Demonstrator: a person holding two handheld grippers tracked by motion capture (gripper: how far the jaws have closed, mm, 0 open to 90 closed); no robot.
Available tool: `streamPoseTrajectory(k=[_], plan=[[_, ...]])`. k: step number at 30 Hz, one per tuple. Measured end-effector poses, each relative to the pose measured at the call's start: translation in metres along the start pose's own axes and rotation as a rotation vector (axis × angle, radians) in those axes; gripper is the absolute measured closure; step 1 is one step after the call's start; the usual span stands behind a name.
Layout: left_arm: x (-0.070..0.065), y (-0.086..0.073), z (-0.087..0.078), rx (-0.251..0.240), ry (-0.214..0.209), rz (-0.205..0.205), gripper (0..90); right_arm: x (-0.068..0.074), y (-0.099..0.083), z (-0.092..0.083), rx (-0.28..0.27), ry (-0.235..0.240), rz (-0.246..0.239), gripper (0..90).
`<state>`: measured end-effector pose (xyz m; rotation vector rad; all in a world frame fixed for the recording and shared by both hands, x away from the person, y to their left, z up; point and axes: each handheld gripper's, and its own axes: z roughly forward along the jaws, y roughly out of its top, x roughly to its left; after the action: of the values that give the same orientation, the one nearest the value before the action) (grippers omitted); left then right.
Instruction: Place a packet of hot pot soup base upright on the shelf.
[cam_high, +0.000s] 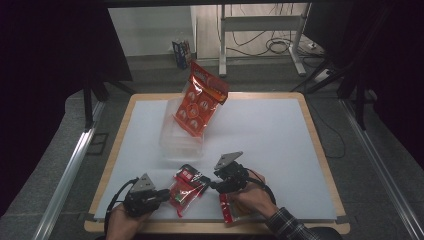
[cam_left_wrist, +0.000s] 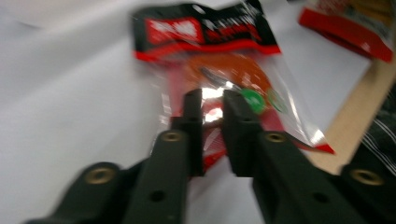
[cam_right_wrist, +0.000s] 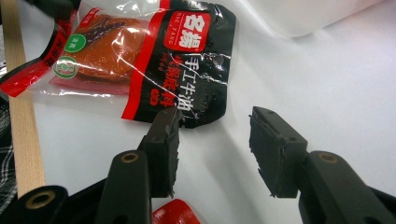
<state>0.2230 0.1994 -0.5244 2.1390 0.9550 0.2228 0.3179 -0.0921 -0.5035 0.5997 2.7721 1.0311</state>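
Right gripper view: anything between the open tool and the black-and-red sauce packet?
Nothing visible. The right tool stands open just short of the sauce packet, bare white table between its tips. The left tool is already shut on that packet's other end.

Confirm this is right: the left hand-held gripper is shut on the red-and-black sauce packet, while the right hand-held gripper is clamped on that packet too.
Not quite. The right hand-held gripper is open, its jaws apart over the white table, with nothing between them, as the right gripper view shows. The left hand-held gripper is shut on the sauce packet.
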Motion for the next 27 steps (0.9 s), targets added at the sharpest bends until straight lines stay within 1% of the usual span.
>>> streamPoseTrajectory(k=[1,2,3,5,6,7,8,10,12,16,19,20,24,25,26,27], plan=[[0.000,0.000,0.000,0.000,0.000,0.000,88.3,0.000,0.000,0.000,0.000,0.000,0.000,51.5],[-0.002,0.000,0.000,0.003,0.000,0.008,88.3,0.000,0.000,0.000,-0.001,0.000,0.000,51.5],[-0.004,0.001,0.001,-0.001,-0.011,0.009,90.0,-0.001,0.000,-0.001,-0.001,-0.003,0.000,51.5],[-0.004,0.001,0.001,0.004,-0.016,0.009,90.0,-0.001,-0.001,-0.001,-0.001,-0.004,0.000,51.5],[-0.005,0.000,0.004,0.021,-0.014,0.013,90.0,-0.001,-0.001,-0.002,0.000,-0.006,0.000,51.6],[-0.005,0.000,0.004,0.021,-0.014,0.013,90.0,-0.001,-0.001,-0.002,0.000,-0.006,0.000,51.6],[-0.005,0.000,0.006,0.033,-0.007,0.020,90.0,-0.001,-0.001,-0.001,0.000,-0.005,-0.003,51.6],[-0.005,0.000,0.006,0.033,-0.010,0.018,90.0,-0.001,-0.001,-0.001,0.000,-0.005,-0.004,51.6],[-0.006,-0.002,0.007,0.048,-0.006,0.021,90.0,0.000,-0.001,-0.001,0.002,-0.005,-0.001,51.6],[-0.008,-0.006,0.007,0.060,0.001,0.022,90.0,-0.001,-0.001,-0.001,0.000,-0.005,-0.003,51.6],[-0.011,-0.007,0.008,0.069,0.017,0.041,90.0,0.000,-0.001,-0.003,-0.005,-0.002,0.008,50.6],[-0.011,-0.007,0.008,0.069,0.017,0.041,90.0,0.000,-0.001,-0.003,-0.005,-0.002,0.008,50.6],[-0.009,-0.008,0.008,0.067,0.008,0.035,90.0,0.001,0.001,-0.005,-0.021,0.008,0.016,46.7],[-0.009,-0.009,0.008,0.068,0.008,0.036,90.0,0.000,0.001,-0.006,-0.023,0.016,0.019,44.8],[-0.009,-0.009,0.008,0.070,0.008,0.032,90.0,0.000,0.002,-0.004,-0.028,0.039,0.040,41.9],[-0.009,-0.010,0.008,0.073,0.005,0.028,90.0,-0.001,0.002,-0.003,-0.029,0.046,0.047,40.7]])
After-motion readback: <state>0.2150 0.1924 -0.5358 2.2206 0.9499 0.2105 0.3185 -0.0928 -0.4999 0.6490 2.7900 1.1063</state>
